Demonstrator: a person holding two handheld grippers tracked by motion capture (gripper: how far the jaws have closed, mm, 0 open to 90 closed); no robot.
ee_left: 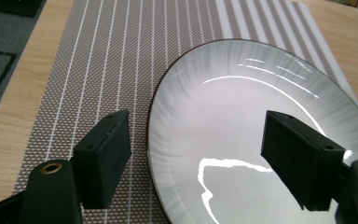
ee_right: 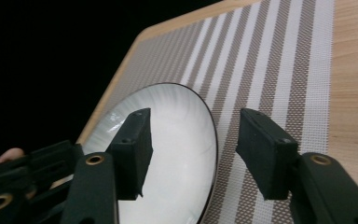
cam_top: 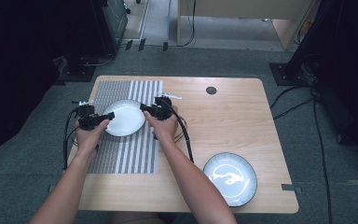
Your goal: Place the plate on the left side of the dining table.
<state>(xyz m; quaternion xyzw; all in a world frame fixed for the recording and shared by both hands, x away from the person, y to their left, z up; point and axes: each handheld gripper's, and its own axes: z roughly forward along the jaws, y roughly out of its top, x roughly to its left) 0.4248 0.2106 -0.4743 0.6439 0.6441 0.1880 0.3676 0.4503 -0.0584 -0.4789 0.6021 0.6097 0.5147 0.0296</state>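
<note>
Lying on the striped mat (cam_top: 126, 140), the white plate (cam_top: 125, 117) is sitting between both tools: the left hand-held gripper (cam_top: 106, 116) and right hand-held gripper (cam_top: 144, 108) are gaping apart, straddling its opposite rims, not squeezing.

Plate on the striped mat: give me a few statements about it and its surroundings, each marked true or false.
1. The plate on the mat lies flat on the striped placemat. True.
2. The left gripper is clamped on the plate's rim. False: its jaws stand open, one on each side of the rim, pads not pressing.
3. The right gripper has open jaws astride the plate's edge. True.
4. A second plate sits on the bare wood of the table near the person's right. True.
5. The second plate is stacked on the first. False: the two lie well apart.
</note>
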